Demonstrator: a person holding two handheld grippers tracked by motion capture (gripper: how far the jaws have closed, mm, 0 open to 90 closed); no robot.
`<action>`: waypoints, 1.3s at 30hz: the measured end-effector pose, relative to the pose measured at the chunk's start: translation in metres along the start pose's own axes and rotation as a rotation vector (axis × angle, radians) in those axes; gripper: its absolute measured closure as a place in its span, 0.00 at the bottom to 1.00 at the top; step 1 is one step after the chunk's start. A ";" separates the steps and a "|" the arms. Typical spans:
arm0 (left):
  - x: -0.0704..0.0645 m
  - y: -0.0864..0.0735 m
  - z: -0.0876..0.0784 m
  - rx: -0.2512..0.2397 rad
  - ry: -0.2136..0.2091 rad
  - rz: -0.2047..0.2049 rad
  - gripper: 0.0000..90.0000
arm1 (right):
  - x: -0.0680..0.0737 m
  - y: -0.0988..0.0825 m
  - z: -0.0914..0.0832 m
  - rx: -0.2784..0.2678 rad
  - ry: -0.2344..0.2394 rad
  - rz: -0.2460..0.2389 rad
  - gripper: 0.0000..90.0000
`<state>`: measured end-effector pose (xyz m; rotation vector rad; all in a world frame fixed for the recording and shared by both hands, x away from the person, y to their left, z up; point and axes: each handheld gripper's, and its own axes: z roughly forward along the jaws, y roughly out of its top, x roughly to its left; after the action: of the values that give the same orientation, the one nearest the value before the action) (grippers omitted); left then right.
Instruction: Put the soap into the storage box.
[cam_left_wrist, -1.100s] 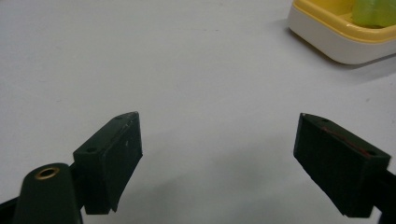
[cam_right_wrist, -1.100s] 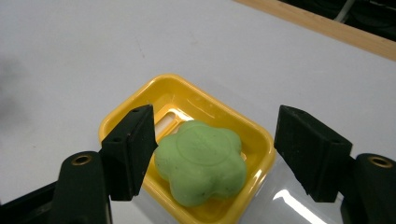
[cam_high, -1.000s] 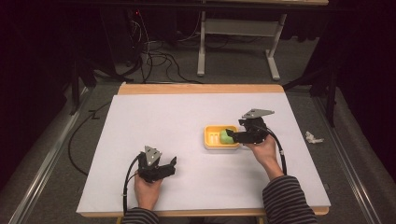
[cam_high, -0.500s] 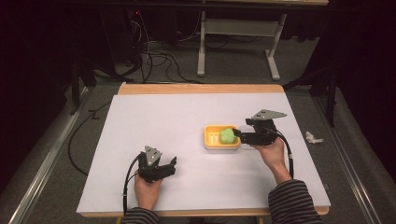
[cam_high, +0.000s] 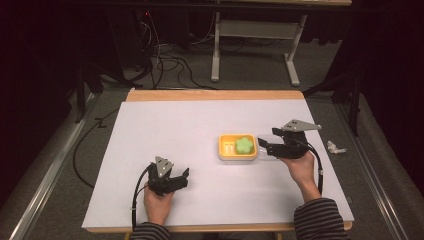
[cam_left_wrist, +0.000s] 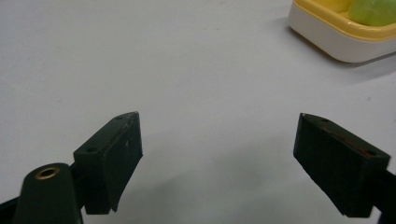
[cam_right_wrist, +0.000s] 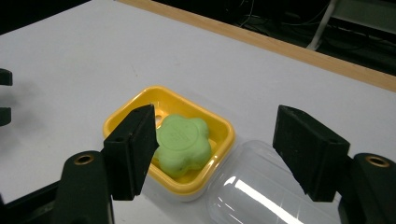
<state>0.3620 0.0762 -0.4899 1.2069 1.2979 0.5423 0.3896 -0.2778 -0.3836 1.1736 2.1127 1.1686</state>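
The yellow dish (cam_high: 237, 148) sits right of centre on the white table (cam_high: 170, 130), holding a green flower-shaped soap (cam_high: 244, 145). A clear plastic lid (cam_right_wrist: 261, 191) lies touching the dish's right edge, directly below the right gripper (cam_high: 266, 147), whose jaws are spread wide and empty. The right gripper view shows the lid's rounded dome, which is faint from above. The left gripper (cam_high: 183, 176) rests near the table's front, jaws released, well apart from the dish. A crumpled scrap (cam_high: 335, 147) lies on the floor.
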 end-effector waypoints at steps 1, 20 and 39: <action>0.000 0.000 0.000 0.000 0.000 0.001 0.18 | 0.000 -0.001 -0.001 -0.002 -0.003 0.009 0.35; 0.000 0.000 0.000 0.001 -0.001 0.000 0.18 | -0.005 -0.009 -0.023 -0.032 -0.025 0.021 0.35; 0.000 0.000 0.000 0.004 -0.001 0.001 0.18 | -0.007 -0.018 -0.040 -0.065 -0.033 0.023 0.35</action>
<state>0.3619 0.0760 -0.4899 1.2106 1.2982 0.5399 0.3569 -0.3069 -0.3775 1.1826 2.0269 1.2100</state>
